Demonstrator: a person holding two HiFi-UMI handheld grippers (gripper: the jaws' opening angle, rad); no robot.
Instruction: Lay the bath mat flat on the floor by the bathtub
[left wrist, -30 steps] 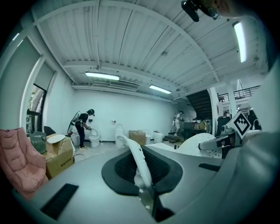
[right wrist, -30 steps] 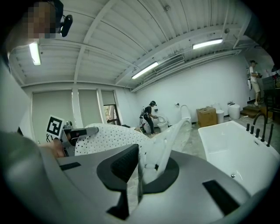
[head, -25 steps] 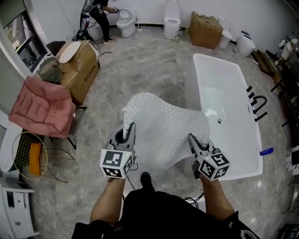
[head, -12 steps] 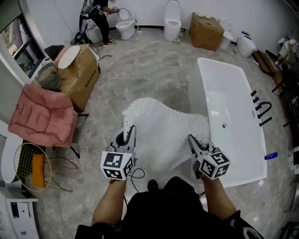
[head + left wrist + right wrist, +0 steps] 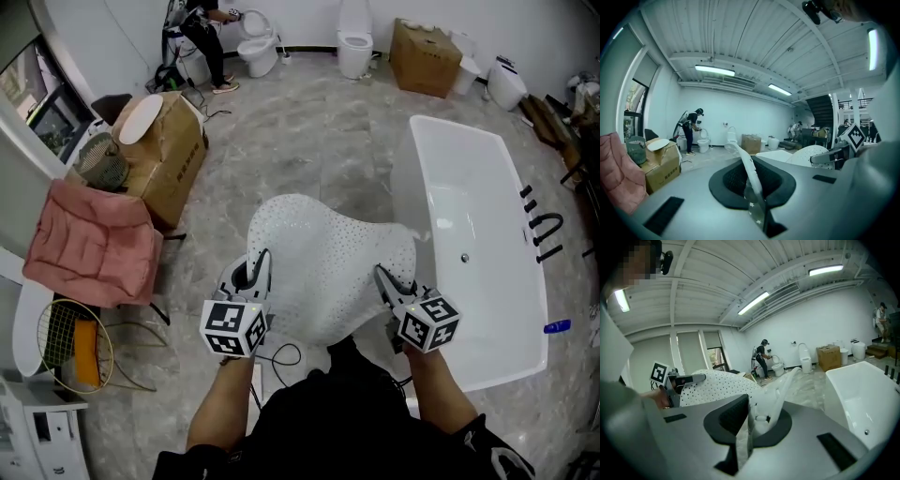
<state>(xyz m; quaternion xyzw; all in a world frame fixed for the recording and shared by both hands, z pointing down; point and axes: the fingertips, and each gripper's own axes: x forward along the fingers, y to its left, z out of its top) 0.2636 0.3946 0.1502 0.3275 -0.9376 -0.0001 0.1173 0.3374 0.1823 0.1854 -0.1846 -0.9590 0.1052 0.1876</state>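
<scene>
Since the earlier frame the bathtub sits further right and lower in the head view, and the shoe seen under the mat no longer shows; a cable loop now lies on the floor below it. Both grips are unchanged.

Grip: left gripper has its jaws closed tight on the near left edge of the bath mat. Right gripper is clamped on the near right edge, jaws a little further apart over a thicker fold.

Position: the mat is in the air between the grippers, humped into a dome, its far edge drooping toward the floor just left of the tub. Not yet laid.

Handling (judged): white perforated sheet, probably rubbery. It looks light and bends freely, yet has enough body to hold a hump, so it should spring flat once lowered. It is not fragile. A thin edge may slip from the jaws. Holding the two near corners, as now, suits spreading it.

Surface and room: grey marbled floor, smooth and likely slick. A cardboard box and a pink cushion stand at the left, and toilets and a person are at the far wall.
</scene>
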